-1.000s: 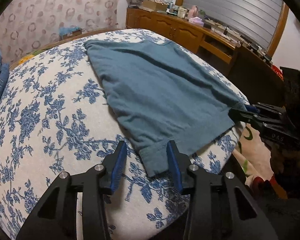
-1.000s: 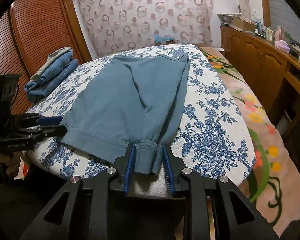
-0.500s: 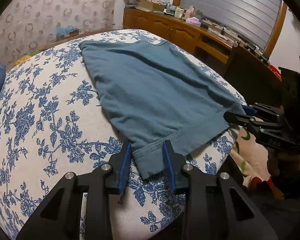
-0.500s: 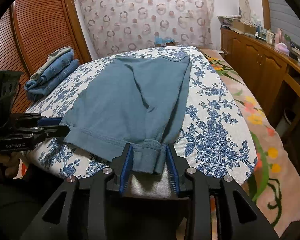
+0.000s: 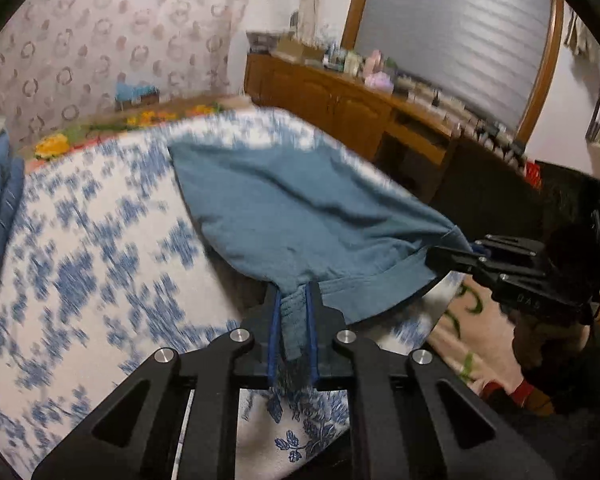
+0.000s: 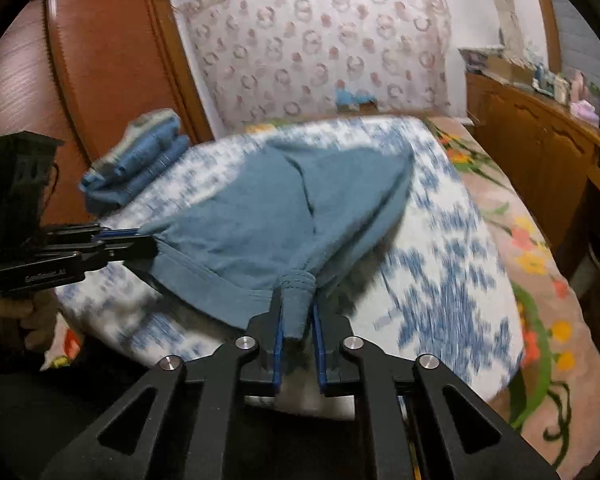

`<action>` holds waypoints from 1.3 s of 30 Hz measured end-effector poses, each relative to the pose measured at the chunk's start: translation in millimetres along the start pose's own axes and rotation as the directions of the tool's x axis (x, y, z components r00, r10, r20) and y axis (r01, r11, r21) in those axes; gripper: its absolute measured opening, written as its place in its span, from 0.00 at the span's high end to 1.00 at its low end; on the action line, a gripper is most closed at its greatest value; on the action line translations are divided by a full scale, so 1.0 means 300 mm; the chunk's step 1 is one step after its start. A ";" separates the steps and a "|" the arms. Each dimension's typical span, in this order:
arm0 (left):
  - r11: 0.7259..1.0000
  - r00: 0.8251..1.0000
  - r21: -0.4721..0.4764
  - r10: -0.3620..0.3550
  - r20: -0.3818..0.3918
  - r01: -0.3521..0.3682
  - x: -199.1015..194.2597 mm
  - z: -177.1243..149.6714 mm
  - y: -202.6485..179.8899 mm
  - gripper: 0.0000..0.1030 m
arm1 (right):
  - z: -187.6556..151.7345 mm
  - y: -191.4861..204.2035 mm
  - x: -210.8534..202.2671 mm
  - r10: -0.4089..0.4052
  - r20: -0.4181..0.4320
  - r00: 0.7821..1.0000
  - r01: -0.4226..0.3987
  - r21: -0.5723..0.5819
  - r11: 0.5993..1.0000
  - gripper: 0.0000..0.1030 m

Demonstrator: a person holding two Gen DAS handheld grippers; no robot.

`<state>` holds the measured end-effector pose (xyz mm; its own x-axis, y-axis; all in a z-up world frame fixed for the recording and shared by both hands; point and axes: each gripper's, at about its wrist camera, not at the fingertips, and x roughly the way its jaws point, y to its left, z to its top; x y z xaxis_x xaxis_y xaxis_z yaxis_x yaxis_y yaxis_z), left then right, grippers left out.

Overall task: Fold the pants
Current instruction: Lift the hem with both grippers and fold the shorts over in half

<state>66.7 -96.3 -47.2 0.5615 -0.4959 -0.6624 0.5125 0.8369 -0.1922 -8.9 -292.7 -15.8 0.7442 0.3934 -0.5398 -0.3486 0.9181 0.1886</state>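
Observation:
Teal-blue pants (image 5: 300, 216) lie on a bed with a blue floral cover (image 5: 80, 264). My left gripper (image 5: 293, 304) is shut on one corner of the near hem. My right gripper (image 6: 298, 312) is shut on the other hem corner, bunched between its pads. The near end of the pants (image 6: 260, 220) is lifted off the bed between the two grippers, while the far end rests on the cover. Each gripper shows in the other's view, the right one (image 5: 452, 258) and the left one (image 6: 140, 246).
A stack of folded jeans (image 6: 140, 160) lies at the far left of the bed. A wooden sideboard (image 5: 340, 104) with clutter runs along the right wall. A floral blanket (image 6: 532, 264) lies to the right of the bed cover. A wooden wardrobe (image 6: 100, 80) stands left.
Both grippers have closed tighter on the hem corners and lifted the near end of the pants off the bed. The views are blurred with motion.

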 end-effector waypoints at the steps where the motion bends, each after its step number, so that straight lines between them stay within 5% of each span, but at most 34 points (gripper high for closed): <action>1: 1.000 1.000 0.000 0.000 0.019 0.000 -0.021 0.018 0.002 0.88 | 0.021 0.004 -0.014 0.008 0.018 1.000 -0.008 -0.008 1.000 0.90; 7: 1.000 0.988 0.015 0.023 0.152 -0.025 -0.194 0.153 0.007 0.88 | 0.187 0.050 -0.122 0.067 0.145 0.987 -0.058 -0.070 0.996 0.90; 17: 0.995 0.942 0.034 0.080 0.326 -0.096 -0.437 0.312 0.019 0.88 | 0.404 0.141 -0.280 0.142 0.297 0.944 -0.091 -0.178 0.980 0.90; 25: 0.982 0.923 -0.030 0.187 0.338 -0.188 -0.383 0.437 0.176 0.88 | 0.607 0.120 -0.082 0.136 0.260 0.956 -0.084 -0.202 0.976 0.90; 32: 0.954 0.868 -0.049 0.290 0.404 -0.296 -0.416 0.550 0.237 0.88 | 0.816 0.172 0.047 0.116 0.325 0.938 -0.060 -0.178 0.982 0.90; 34: 0.948 0.869 -0.038 0.306 0.390 -0.317 -0.404 0.523 0.236 0.88 | 0.803 0.179 0.094 0.121 0.303 0.945 -0.071 -0.172 0.983 0.90; 39: 0.948 0.923 -0.023 0.315 0.221 -0.318 -0.276 0.319 0.268 0.88 | 0.598 0.189 0.250 0.123 0.130 0.984 -0.097 -0.184 0.978 0.90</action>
<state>123.7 -10.2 61.5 0.8233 -0.2451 -0.5119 0.2921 0.9563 0.0119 129.2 -202.5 101.6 0.7638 0.5058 -0.4010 -0.5184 0.8508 0.0859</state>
